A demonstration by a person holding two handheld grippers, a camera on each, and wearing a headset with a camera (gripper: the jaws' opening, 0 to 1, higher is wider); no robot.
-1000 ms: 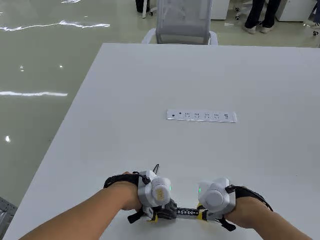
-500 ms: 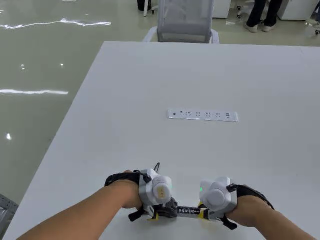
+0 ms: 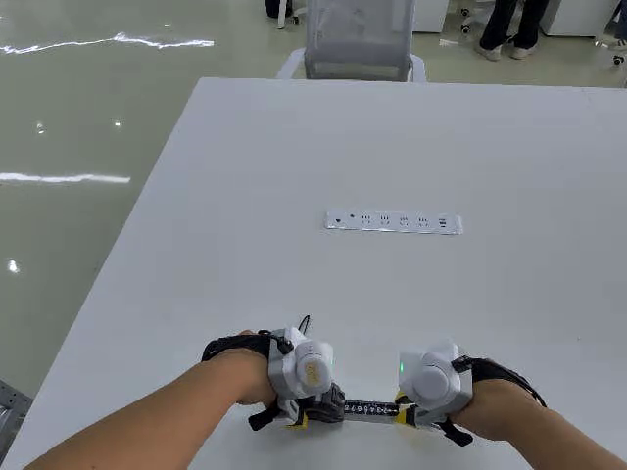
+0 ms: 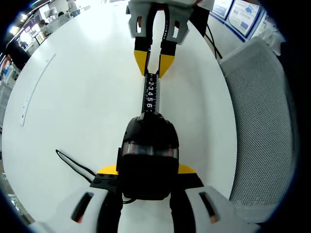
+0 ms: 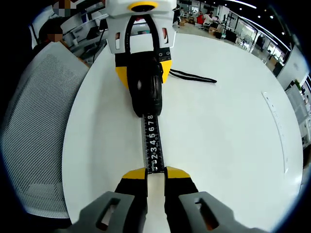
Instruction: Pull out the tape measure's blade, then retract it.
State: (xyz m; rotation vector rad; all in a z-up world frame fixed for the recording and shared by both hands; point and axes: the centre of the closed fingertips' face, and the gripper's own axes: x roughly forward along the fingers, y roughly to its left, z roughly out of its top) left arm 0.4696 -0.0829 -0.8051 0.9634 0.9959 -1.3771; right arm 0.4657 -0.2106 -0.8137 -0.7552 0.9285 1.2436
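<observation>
A black tape measure case (image 4: 148, 153) sits between the yellow-tipped jaws of my left gripper (image 4: 147, 171), which is shut on it. Its black blade (image 4: 150, 94) with white numbers runs a short way out to my right gripper (image 5: 155, 172), shut on the blade's end. In the head view both grippers face each other at the near table edge: left gripper (image 3: 312, 403), right gripper (image 3: 404, 409), with the blade (image 3: 370, 409) between them. From the right gripper view the case (image 5: 146, 87) stands on edge, its black wrist strap (image 5: 192, 76) lying on the table.
A white power strip (image 3: 394, 222) lies mid-table. The white table (image 3: 392, 147) stretches far ahead. A grey mesh chair (image 3: 358, 39) stands at the far edge, and another mesh chair (image 4: 262, 126) is close behind me. People stand in the far background.
The right gripper has moved slightly rightward from the left one, and a little more blade shows between them. The head camera has tilted a bit.
</observation>
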